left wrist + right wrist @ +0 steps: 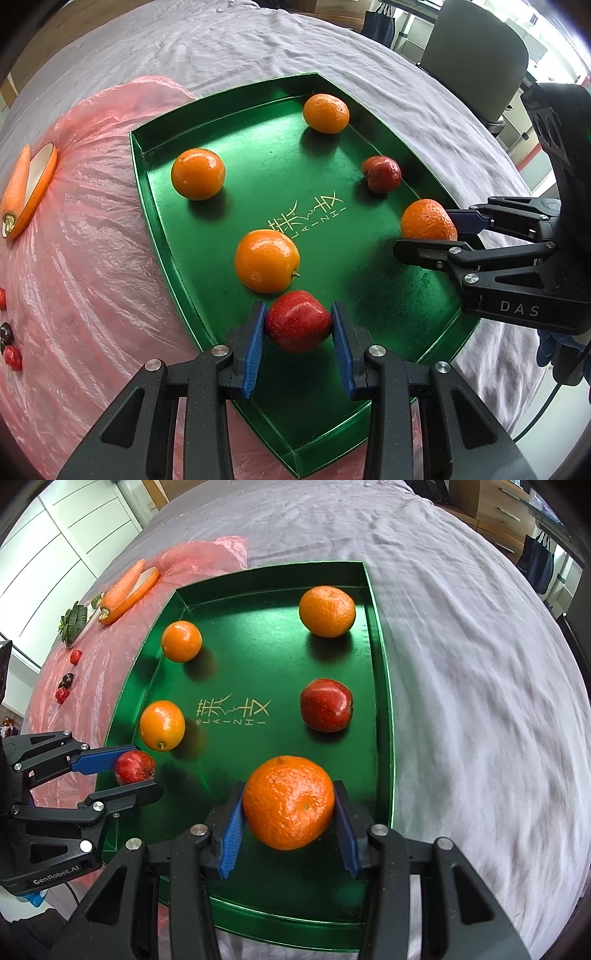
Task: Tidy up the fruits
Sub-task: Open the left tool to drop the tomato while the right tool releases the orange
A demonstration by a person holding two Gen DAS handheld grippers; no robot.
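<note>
Six fruits sit on one green tray (382,664): four oranges (327,611) (181,641) (162,724) (289,802) and two red apples (325,704) (135,767). Far left, on pink plastic sheeting (92,679), lie one carrot (122,585) and three small dark-red fruits (75,657) (67,679) (62,695). Two grippers (288,823) (122,775) work the near edge.
</note>
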